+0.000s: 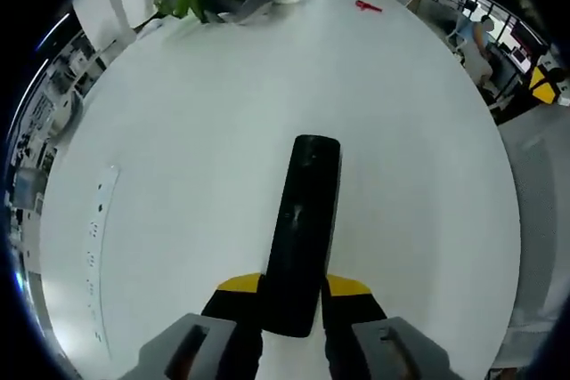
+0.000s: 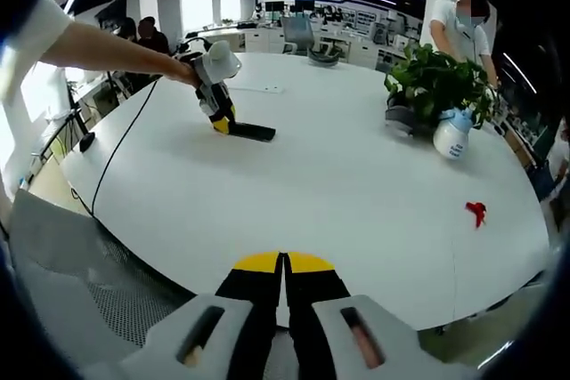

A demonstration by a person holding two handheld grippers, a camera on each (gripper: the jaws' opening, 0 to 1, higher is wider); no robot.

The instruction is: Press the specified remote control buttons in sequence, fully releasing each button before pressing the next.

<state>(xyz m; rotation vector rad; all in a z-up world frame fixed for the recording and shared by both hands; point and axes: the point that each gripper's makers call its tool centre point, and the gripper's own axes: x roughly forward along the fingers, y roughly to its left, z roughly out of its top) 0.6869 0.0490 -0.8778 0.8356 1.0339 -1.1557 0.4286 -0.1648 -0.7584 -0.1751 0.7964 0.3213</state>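
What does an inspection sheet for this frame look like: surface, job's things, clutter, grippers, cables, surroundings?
Surface: large round white table, mostly bare.
Job's things: black remote control lying flat on the table, its near end between the left gripper's jaws; in the right gripper view it shows far off.
Clutter: potted plant, white spray bottle, small red object, white power strip.
Grippers: left gripper shut on the remote control; right gripper shut with nothing in it, near the table's edge.
Cables: black cable running from the left gripper across the table and off its edge.
Surroundings: open office, desks, ceiling lights, people standing, grey mesh chair.
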